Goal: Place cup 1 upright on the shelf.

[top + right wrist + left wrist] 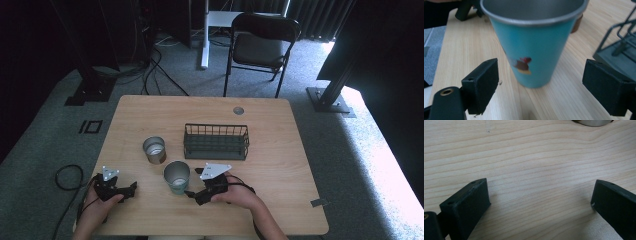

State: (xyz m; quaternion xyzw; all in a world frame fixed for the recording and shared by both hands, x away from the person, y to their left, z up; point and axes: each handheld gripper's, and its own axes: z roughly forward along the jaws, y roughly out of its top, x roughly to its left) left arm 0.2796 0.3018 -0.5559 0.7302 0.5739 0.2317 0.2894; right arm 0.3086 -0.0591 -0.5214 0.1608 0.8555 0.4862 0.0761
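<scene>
Right claw: my right gripper (192, 194) is spread wide, jaws either side of the teal cup (534, 42) but not touching it, lined up so a squeeze would catch its lower wall.
Cup: upright on the table (280, 200), near the front edge, about midway along it.
Left claw: my left gripper (539, 200) is spread too, parked low over bare wood at the front-left corner, out of the way.
Beyond: steel cup (154, 149) and wire rack (216, 142), toward mid-table, the rack a likely destination.

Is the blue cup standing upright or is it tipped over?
Upright: the blue cup stands on its base on the table, rim up, between the open right gripper jaws.
</scene>
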